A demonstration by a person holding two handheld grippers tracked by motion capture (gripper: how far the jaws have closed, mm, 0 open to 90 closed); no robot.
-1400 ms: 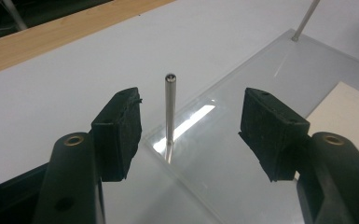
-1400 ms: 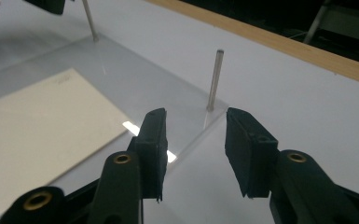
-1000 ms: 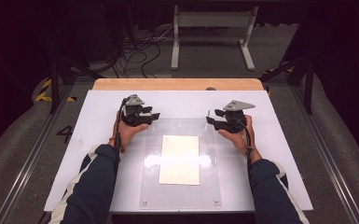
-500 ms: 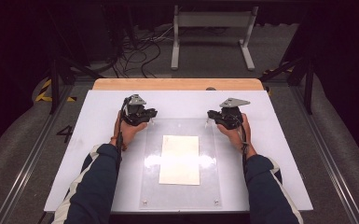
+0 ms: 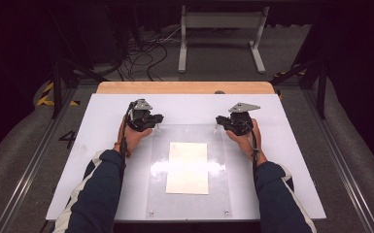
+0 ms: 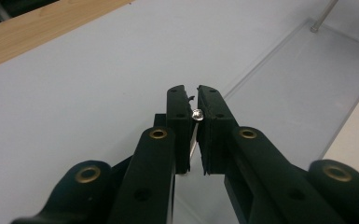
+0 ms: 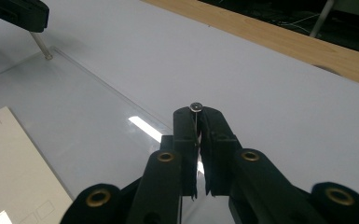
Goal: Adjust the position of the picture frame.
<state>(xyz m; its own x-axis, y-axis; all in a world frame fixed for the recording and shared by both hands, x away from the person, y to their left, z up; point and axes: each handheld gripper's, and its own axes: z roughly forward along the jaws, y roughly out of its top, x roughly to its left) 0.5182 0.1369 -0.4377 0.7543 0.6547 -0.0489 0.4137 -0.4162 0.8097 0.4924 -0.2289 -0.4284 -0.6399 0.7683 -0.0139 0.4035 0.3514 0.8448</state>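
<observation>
A clear plastic sheet (image 5: 189, 138) lies on the white table over a cream paper (image 5: 188, 167). Thin metal pins stand at its two far corners. My left gripper (image 5: 158, 119) is at the far left corner. Its jaws have just been closing and are now shut on the left pin (image 6: 197, 114), which is pinched between the pads. My right gripper (image 5: 218, 120) is at the far right corner. Its jaws have also just been closing and grip the right pin (image 7: 196, 107), whose round head pokes out above the fingertips. The right gripper view shows the left gripper (image 7: 25, 16) on its pin (image 7: 41, 45).
The white tabletop (image 5: 291, 145) ends in a wooden strip (image 5: 184, 87) at the far edge. Two small fasteners sit at the sheet's near corners (image 5: 151, 212). Beyond the table are a dark floor, cables and a metal stand (image 5: 221, 29).
Both pairs of jaws have drawn together onto the corner pins. The hands have stayed where they were.
</observation>
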